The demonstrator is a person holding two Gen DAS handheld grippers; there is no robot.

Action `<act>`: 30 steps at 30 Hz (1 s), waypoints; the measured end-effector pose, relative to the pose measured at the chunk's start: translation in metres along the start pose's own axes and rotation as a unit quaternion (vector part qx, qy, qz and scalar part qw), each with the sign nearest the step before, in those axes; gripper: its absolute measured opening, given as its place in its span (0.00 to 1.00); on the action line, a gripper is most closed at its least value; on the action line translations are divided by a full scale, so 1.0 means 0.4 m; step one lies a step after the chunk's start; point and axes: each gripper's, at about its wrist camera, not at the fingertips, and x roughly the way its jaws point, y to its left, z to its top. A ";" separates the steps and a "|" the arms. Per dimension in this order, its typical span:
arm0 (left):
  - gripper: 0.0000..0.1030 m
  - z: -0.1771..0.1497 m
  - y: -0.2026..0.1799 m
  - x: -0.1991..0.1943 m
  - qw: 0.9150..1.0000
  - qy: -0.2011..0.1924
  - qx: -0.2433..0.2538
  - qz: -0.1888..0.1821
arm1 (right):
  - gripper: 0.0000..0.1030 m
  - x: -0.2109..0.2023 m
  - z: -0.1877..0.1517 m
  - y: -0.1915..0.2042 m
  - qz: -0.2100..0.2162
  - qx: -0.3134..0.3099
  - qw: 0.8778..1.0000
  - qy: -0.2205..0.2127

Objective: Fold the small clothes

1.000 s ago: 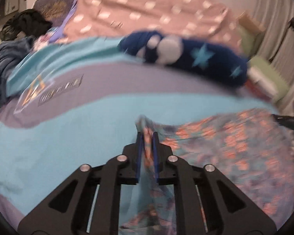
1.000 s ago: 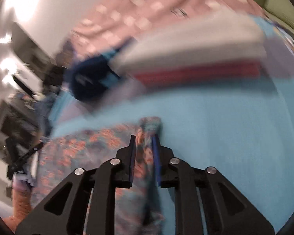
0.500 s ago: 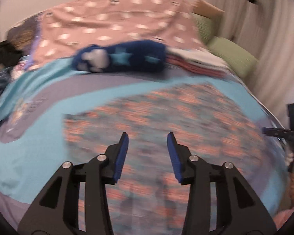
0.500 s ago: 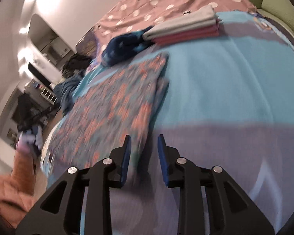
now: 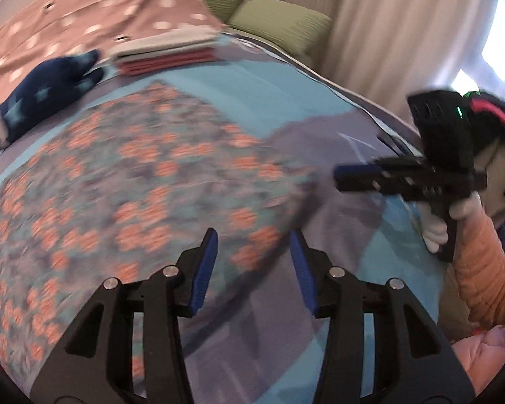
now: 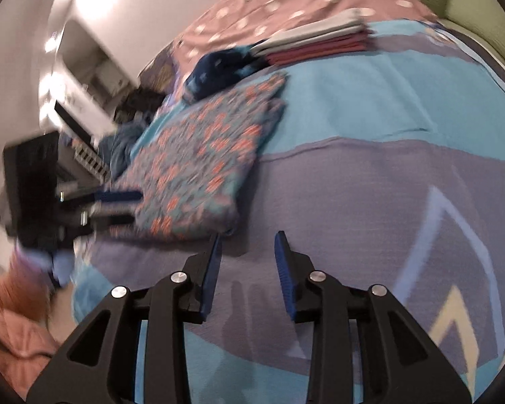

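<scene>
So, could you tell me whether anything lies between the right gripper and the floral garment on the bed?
Nothing visible does. The right gripper is open over bare bedspread, and the floral garment lies just ahead to its left.

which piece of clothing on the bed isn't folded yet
The navy star garment, lying crumpled; the floral one lies flat and folded, the grey-and-red pile neatly stacked.

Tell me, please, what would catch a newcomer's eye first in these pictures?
Probably the floral garment, spread flat on the blue bedspread with its orange blossoms. Both the left hand-held gripper and the right hand-held gripper hang open near its edge, gripping nothing. Behind it lie a folded stack and a navy star-patterned piece.
</scene>
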 end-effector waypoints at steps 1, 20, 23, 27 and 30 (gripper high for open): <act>0.46 0.012 -0.026 0.020 1.000 0.005 0.016 0.001 | 0.32 -0.010 -0.004 -0.023 -0.010 0.021 1.000 -0.007; 0.17 0.016 0.079 0.092 0.996 -0.010 -0.079 0.034 | 0.39 0.020 0.021 -0.014 0.018 0.011 1.000 0.003; 0.17 0.004 0.076 0.089 0.996 -0.013 -0.078 0.035 | 0.39 0.053 0.047 0.040 0.024 -0.039 0.999 0.010; 0.17 0.010 0.079 0.092 0.997 -0.013 -0.076 0.032 | 0.38 0.117 0.090 0.068 0.003 -0.057 0.997 0.044; 0.17 0.011 0.074 0.095 0.997 -0.017 -0.076 0.028 | 0.37 0.164 0.132 0.051 0.002 -0.009 0.997 0.075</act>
